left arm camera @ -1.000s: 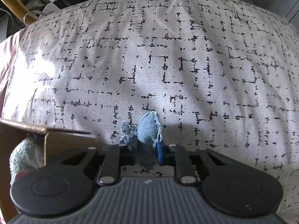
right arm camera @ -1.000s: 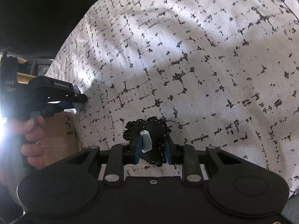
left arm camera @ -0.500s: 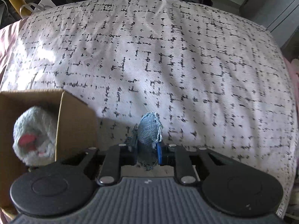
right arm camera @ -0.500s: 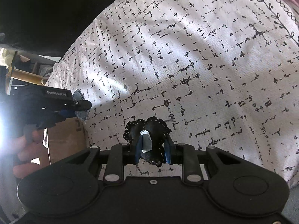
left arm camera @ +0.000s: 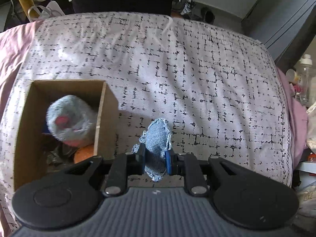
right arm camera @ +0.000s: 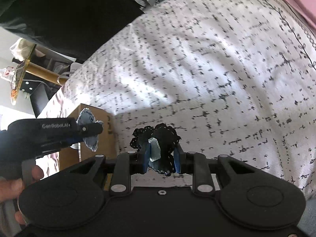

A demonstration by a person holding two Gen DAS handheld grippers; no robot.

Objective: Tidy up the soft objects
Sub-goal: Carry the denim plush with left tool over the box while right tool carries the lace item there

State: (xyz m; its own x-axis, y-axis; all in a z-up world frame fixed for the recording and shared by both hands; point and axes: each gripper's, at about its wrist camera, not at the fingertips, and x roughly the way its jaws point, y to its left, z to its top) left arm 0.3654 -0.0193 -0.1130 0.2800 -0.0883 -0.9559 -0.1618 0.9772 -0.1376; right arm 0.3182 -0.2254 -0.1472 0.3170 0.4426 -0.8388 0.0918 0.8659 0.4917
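Centrally, the left claw (left arm camera: 155, 159) was clamped on a denim fabric piece (left arm camera: 157, 138) beside the cardboard box (left arm camera: 102, 106) at lower left; the right claw (right arm camera: 161, 158) gripped a black lace piece (right arm camera: 165, 136) above the bed (right arm camera: 217, 69).

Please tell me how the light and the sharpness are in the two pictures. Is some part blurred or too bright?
Left wrist view: mostly sharp, soft sun patches on the patterned bedspread, the grey plush toy in the cardboard box smeared; fisheye bends the bed's edges. Right wrist view: bedspread pattern blurred, strong glare at the left edge near the hand, the black fabric piece nearly detail-free.
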